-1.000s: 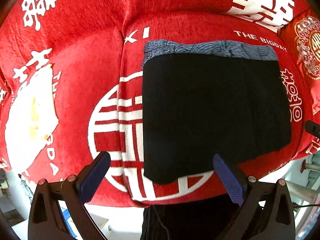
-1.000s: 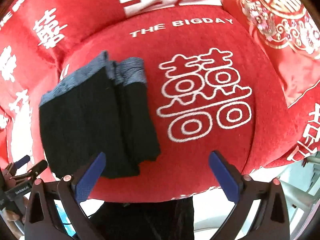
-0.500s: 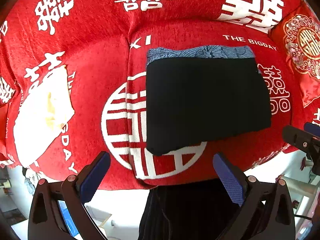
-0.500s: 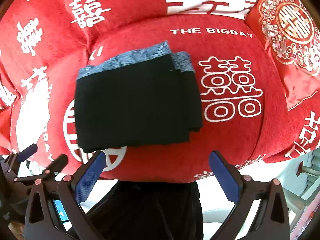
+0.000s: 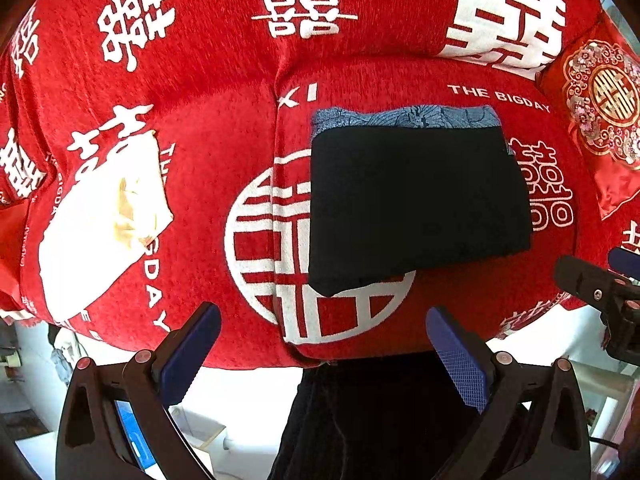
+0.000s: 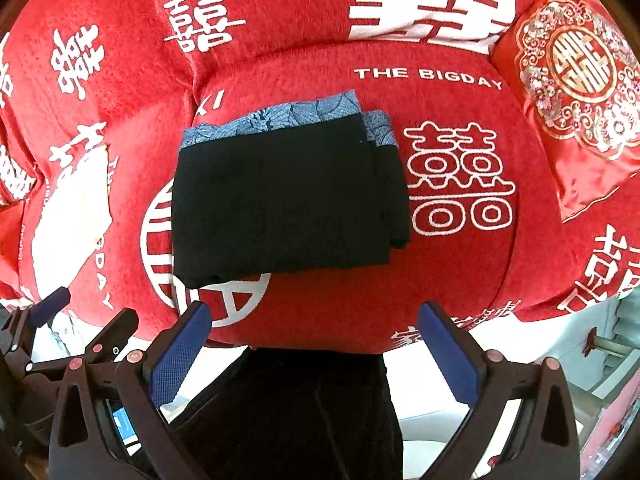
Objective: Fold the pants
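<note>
Left wrist view: we see left gripper [image 5: 324, 354] spread wide, holding nothing, off sofa [image 5: 224, 128] front edge. Folded pants [image 5: 416, 200] lie flat on seat cushion, grey waistband toward backrest. White cloth [image 5: 92, 224] lies well apart, toward sofa's left end.

Right wrist view: we see right gripper [image 6: 316, 350] spread wide, holding nothing. Pants [image 6: 284, 200] on same cushion; red pillow [image 6: 576, 92] in sofa's right corner.

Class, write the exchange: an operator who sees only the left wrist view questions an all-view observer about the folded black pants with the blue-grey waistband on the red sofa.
Operator: Is the right gripper holding anything?
Observer: No. The right gripper is open, with nothing between its fingers, and it is short of the folded black pants.
Operator: Is the pants' right edge flush?
Observer: No. Lower layers stick out past the top layer there, and a second blue-grey waistband strip shows.
</note>
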A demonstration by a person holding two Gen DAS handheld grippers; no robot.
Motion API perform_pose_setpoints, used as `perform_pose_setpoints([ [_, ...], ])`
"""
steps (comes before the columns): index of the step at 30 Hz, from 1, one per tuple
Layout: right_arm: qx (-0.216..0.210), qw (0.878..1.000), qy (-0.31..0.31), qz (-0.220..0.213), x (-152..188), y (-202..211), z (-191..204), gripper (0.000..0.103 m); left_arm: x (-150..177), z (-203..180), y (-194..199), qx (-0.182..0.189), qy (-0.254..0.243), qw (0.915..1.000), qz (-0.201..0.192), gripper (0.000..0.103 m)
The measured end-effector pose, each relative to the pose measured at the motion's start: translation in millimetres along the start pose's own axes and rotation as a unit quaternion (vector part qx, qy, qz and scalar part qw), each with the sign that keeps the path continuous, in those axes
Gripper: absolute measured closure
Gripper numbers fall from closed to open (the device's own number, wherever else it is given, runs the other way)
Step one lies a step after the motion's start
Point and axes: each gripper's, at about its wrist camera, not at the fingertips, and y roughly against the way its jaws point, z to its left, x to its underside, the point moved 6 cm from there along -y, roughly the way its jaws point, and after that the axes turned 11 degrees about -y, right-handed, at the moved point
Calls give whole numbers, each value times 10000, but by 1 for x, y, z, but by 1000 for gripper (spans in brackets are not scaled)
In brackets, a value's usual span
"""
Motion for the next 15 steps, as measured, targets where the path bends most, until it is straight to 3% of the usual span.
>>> perform_pose_setpoints([
  [15,166,9995,146,-217,4,17,13,0,-2,7,15,-27,61,9998,-179,0],
])
